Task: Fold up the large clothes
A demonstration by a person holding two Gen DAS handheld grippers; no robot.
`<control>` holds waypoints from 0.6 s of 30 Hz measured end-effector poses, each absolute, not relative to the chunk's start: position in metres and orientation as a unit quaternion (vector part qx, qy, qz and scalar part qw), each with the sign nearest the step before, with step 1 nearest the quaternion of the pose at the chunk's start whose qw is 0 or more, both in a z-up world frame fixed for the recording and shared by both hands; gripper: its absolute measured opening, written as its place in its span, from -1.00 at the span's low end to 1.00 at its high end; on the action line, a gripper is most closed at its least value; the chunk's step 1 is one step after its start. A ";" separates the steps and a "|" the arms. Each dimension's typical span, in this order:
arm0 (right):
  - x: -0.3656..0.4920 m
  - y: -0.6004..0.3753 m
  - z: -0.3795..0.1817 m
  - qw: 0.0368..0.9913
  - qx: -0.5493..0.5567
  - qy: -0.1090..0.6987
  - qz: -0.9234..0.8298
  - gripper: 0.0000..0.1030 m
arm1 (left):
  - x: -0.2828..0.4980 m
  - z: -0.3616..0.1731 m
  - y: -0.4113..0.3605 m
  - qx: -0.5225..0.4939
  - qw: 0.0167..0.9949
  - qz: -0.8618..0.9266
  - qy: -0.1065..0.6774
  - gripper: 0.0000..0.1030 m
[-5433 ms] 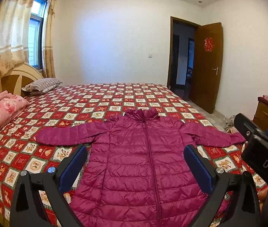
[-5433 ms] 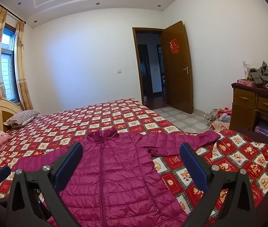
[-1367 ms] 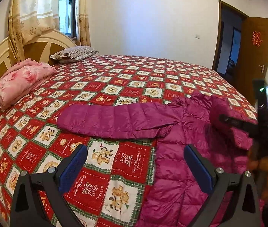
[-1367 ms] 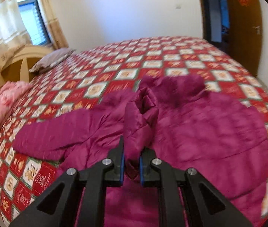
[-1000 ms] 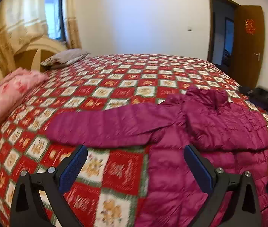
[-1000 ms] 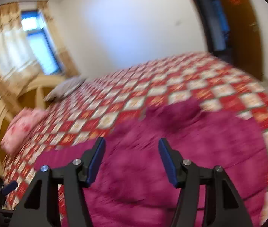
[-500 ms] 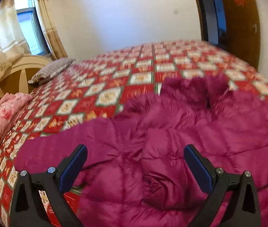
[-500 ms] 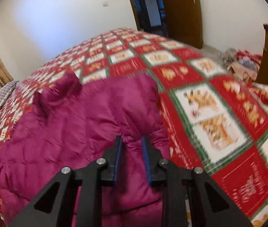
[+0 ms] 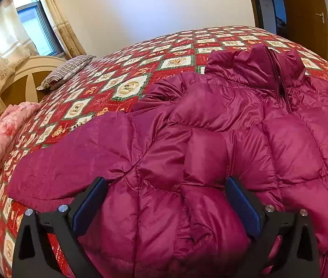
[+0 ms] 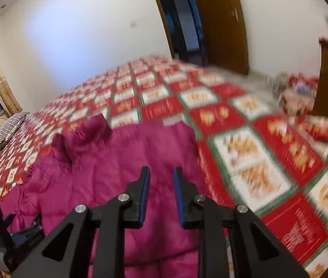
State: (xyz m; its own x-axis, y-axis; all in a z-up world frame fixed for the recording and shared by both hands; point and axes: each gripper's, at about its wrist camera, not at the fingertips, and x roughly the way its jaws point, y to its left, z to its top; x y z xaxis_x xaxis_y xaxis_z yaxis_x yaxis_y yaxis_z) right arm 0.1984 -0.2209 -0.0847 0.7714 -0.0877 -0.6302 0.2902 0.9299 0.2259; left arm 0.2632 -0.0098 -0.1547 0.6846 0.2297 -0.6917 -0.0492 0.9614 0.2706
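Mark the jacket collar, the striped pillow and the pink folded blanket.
jacket collar [image 9: 268, 63], left wrist view, on the upright collar beside the zip.
striped pillow [image 9: 67, 70], left wrist view, on its top face.
pink folded blanket [image 9: 6, 132], left wrist view, on its upper surface.

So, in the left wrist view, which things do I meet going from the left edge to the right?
Pink folded blanket → striped pillow → magenta puffer jacket → brown door.

right sleeve [image 9: 210, 166] folded across jacket [image 9: 291, 139]
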 end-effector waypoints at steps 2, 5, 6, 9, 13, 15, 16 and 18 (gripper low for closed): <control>0.205 -0.214 -0.084 0.929 0.135 0.329 -0.103 -0.54 | 0.262 -0.154 -0.010 0.120 0.911 0.079 0.388 0.98; 0.223 -0.209 -0.115 0.911 0.129 0.375 -0.112 -0.54 | 0.263 -0.154 -0.011 0.117 0.911 0.077 0.388 0.98; 0.225 -0.209 -0.127 0.903 0.132 0.393 -0.113 -0.54 | 0.262 -0.154 -0.011 0.116 0.911 0.076 0.389 0.98; 0.224 -0.208 -0.141 0.904 0.129 0.391 -0.113 -0.53 | 0.266 -0.156 -0.011 0.104 0.911 0.071 0.393 0.98; 0.222 -0.206 -0.143 0.906 0.121 0.391 -0.113 -0.47 | 0.267 -0.154 -0.003 0.076 0.911 0.057 0.401 0.98; 0.221 -0.207 -0.143 0.906 0.123 0.389 -0.111 -0.47 | 0.264 -0.148 0.008 0.050 0.911 0.040 0.408 0.98; 0.220 -0.207 -0.143 0.907 0.123 0.388 -0.111 -0.47 | 0.258 -0.141 0.019 0.025 0.914 0.029 0.405 0.98; 0.219 -0.206 -0.143 0.907 0.121 0.387 -0.113 -0.46 | 0.245 -0.124 0.046 -0.017 0.923 0.033 0.384 0.98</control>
